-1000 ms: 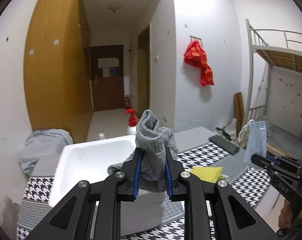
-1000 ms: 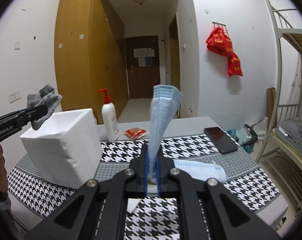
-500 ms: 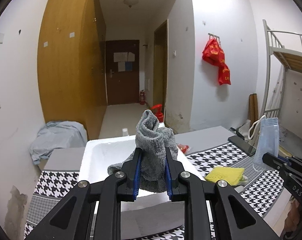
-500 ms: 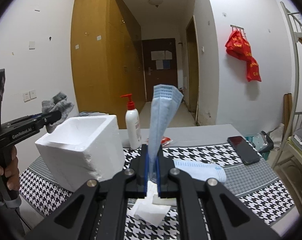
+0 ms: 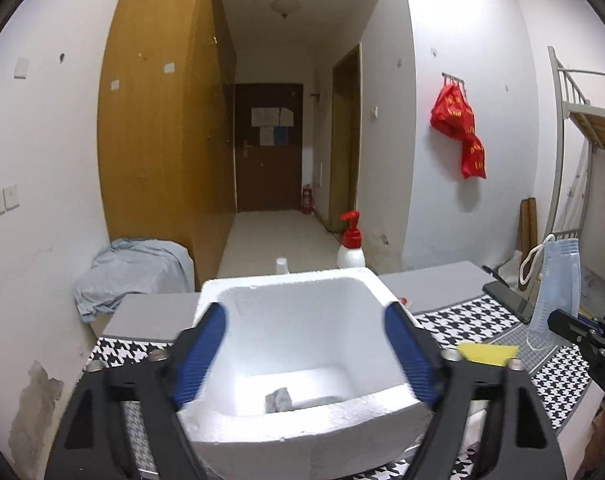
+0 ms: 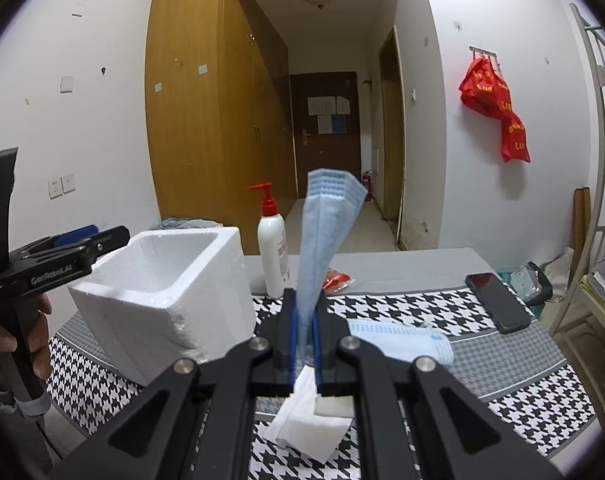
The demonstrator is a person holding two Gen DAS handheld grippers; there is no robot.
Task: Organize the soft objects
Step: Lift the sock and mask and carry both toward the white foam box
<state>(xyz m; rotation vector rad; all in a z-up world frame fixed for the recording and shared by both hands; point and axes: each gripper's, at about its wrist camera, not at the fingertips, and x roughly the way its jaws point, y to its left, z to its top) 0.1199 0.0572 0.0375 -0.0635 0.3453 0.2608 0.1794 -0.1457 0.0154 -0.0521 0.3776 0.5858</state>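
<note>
My left gripper (image 5: pixel 304 312) hangs over the white foam box (image 5: pixel 290 280), its jaws opening wide with nothing between the blue pads. The grey sock (image 5: pixel 278 398) lies on the box floor below. In the right wrist view the left gripper (image 6: pixel 102 238) reaches over the rim of the box (image 6: pixel 206 308). My right gripper (image 6: pixel 304 308) is shut on a blue face mask (image 6: pixel 326 216) that stands upright from the jaws. That mask (image 5: pixel 558 280) also shows at the right of the left wrist view.
On the houndstooth tablecloth (image 6: pixel 382 304) lie a second blue mask (image 6: pixel 398 340), a white tissue (image 6: pixel 306 416), a yellow sponge (image 5: pixel 486 352), a black phone (image 6: pixel 496 300) and a red packet (image 6: pixel 336 278). A pump bottle (image 6: pixel 272 248) stands behind the box.
The left jaws have swung open and the grey sock has dropped out of them into the foam box. The right gripper still grips the mask.
</note>
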